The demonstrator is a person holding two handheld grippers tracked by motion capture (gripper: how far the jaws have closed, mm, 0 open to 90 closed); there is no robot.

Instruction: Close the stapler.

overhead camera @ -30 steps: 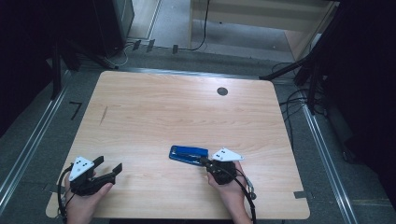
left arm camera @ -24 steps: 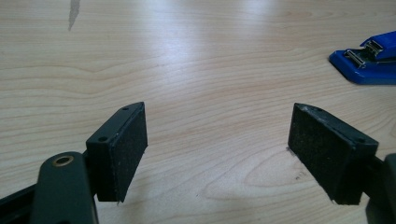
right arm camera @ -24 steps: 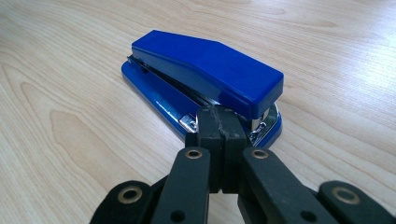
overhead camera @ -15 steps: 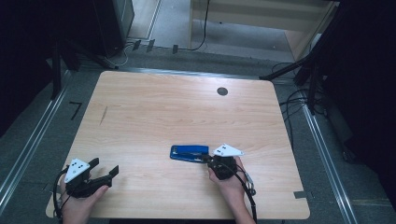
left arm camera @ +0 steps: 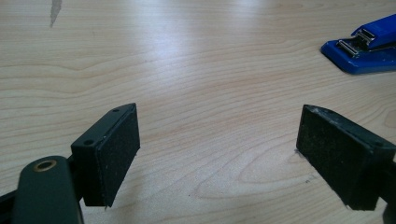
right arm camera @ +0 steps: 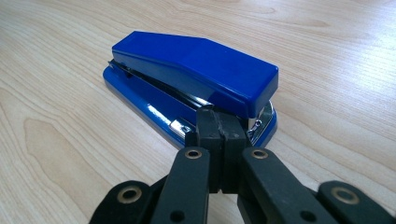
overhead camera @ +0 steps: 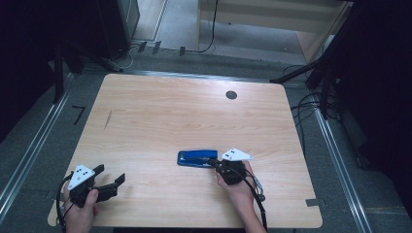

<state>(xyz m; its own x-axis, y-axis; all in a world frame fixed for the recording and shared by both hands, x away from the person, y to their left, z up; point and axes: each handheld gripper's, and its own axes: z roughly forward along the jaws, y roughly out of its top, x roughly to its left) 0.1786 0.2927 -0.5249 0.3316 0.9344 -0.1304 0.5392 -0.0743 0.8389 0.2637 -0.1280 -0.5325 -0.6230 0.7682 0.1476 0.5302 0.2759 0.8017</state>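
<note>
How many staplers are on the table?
1. The blue stapler lies on the table, near its front middle, right at the tips of the right gripper. I see no other.

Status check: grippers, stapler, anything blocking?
Left gripper open, jaws just widening, nothing between them. Right gripper shut, tips against the blue stapler's near end, not gripping it. Table around it bare.

High view: fixed cam above person's side, looks fwd & down over whole tabletop (overhead camera: 194,116). Left gripper view: low, far from the stapler (left arm camera: 369,44), which sits top right in it. Right gripper view: v. close to the stapler's rear end, looking along it. All 3 share stapler & the wood around it.
</note>
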